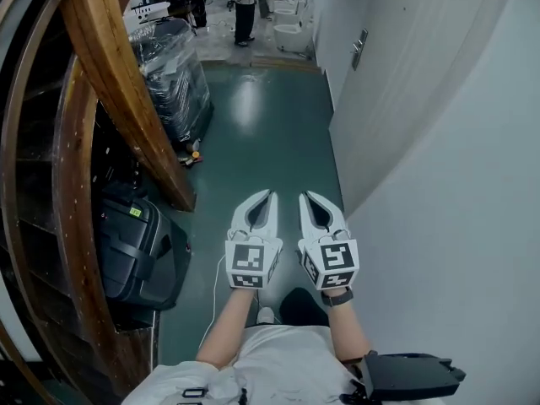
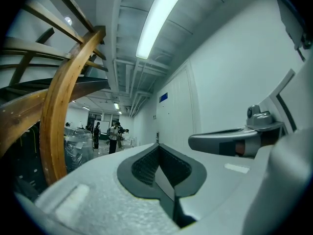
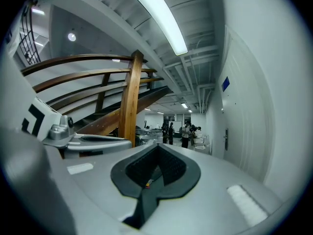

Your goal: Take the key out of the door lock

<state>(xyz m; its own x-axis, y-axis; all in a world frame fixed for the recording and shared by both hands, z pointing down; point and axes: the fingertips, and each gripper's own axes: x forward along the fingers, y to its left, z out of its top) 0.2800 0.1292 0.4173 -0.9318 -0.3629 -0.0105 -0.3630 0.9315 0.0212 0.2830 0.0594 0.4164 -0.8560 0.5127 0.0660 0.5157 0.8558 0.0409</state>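
Both grippers are held side by side in front of me above a green floor (image 1: 261, 142), pointing level down a corridor. My left gripper (image 1: 271, 195) is shut with nothing between its jaws, which meet in the left gripper view (image 2: 159, 146). My right gripper (image 1: 305, 197) is shut and empty too (image 3: 157, 146). A white door (image 1: 396, 74) stands in the right wall well ahead, with a metal handle (image 1: 360, 49), also seen small in the right gripper view (image 3: 226, 138). No key can be made out at this distance.
Curved wooden stair beams (image 1: 126, 91) run along the left, with a black case (image 1: 139, 251) under them and a plastic-wrapped stack (image 1: 173, 74) further on. People (image 1: 245, 7) and white fixtures (image 1: 291, 34) stand at the far end. A white wall (image 1: 456, 226) is close on my right.
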